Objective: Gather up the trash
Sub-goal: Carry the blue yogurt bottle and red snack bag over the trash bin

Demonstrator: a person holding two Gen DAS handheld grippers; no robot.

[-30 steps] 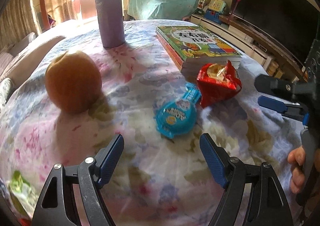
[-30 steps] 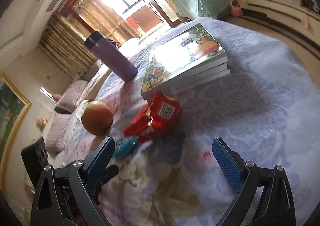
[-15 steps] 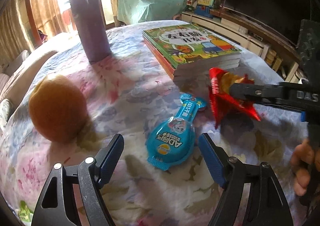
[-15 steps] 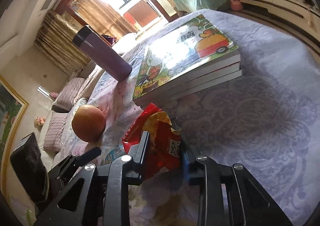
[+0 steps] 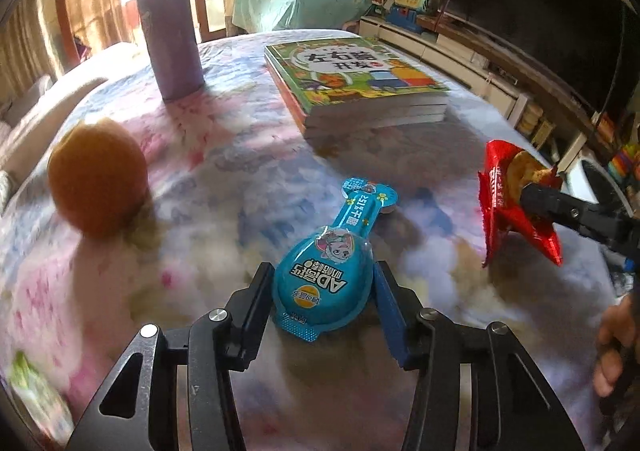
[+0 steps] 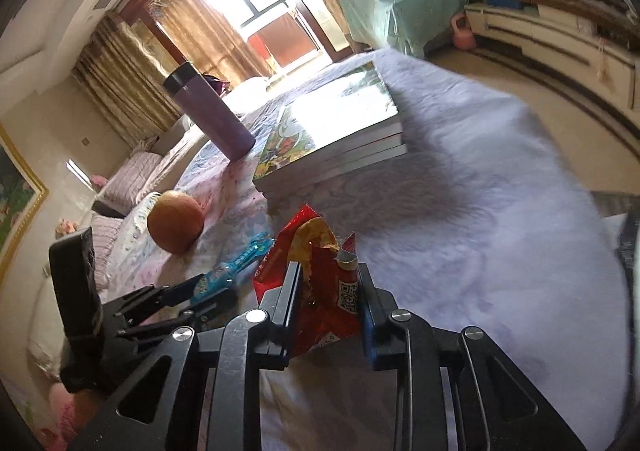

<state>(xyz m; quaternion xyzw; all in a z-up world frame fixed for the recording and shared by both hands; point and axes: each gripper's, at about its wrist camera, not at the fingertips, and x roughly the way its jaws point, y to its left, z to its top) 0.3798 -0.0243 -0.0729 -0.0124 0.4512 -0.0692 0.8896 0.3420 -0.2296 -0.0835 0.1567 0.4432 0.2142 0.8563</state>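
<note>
Left gripper closing around blue packet; red wrapper's QR code, right gripper clamped, right view only.

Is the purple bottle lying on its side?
No, the purple bottle stands upright on the floral tablecloth, left of the book stack.

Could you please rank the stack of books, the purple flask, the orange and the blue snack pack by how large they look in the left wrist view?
1. stack of books
2. purple flask
3. blue snack pack and orange: about alike; the pack lies nearer the camera, so unranked.
</note>
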